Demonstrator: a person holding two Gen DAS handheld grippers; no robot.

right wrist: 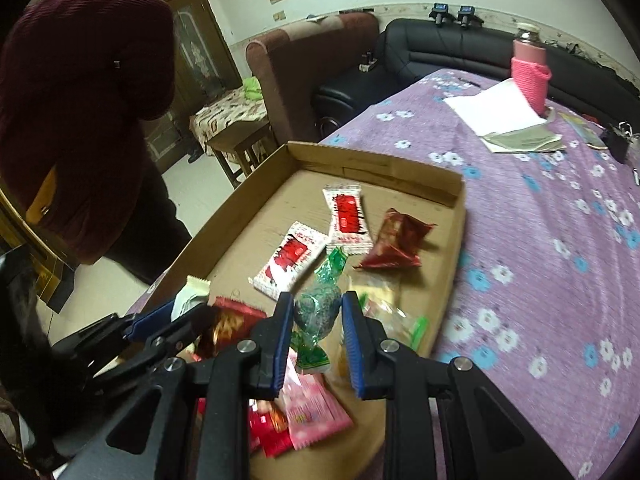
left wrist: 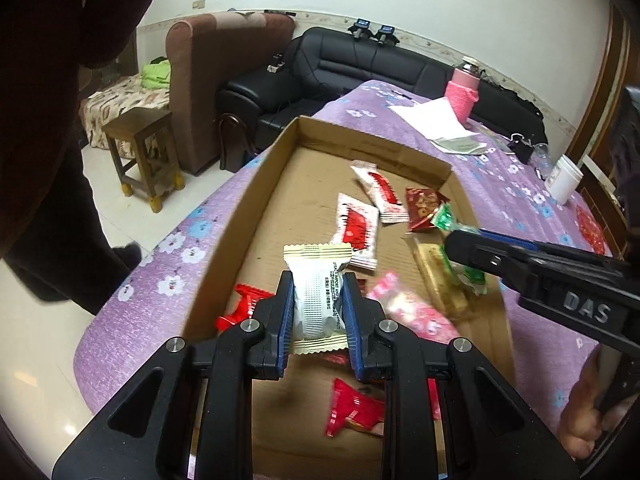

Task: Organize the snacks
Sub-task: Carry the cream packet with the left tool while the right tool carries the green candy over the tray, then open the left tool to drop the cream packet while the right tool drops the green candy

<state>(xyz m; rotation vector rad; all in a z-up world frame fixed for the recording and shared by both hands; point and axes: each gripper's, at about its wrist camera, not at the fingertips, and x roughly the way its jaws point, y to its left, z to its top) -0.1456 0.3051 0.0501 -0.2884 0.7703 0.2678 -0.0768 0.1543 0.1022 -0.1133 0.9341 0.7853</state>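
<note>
Clamped between the left hand-held gripper [left wrist: 316, 312] fingers, a white snack packet [left wrist: 317, 294] stands with its long axis pointing ahead, above the cardboard box [left wrist: 240, 208]. From the right wrist, the right hand-held gripper [right wrist: 316, 332] brackets a green-wrapped candy [right wrist: 318, 312], jaws narrowly parted; whether they grip it is unclear. Its length also runs forward, over the box on the desk [right wrist: 540, 240].

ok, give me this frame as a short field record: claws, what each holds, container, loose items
left claw: shut on white snack packet, held above the tray
right claw: around the green twist-wrapped candy; cannot tell whether the jaws are clamped on it
container: shallow cardboard tray on the purple floral tablecloth
loose in tray: two white-and-red packets, dark red packet, pink packet, more red wrappers near the claws
off-tray: pink-sleeved bottle and white paper at the far end of the table
</note>
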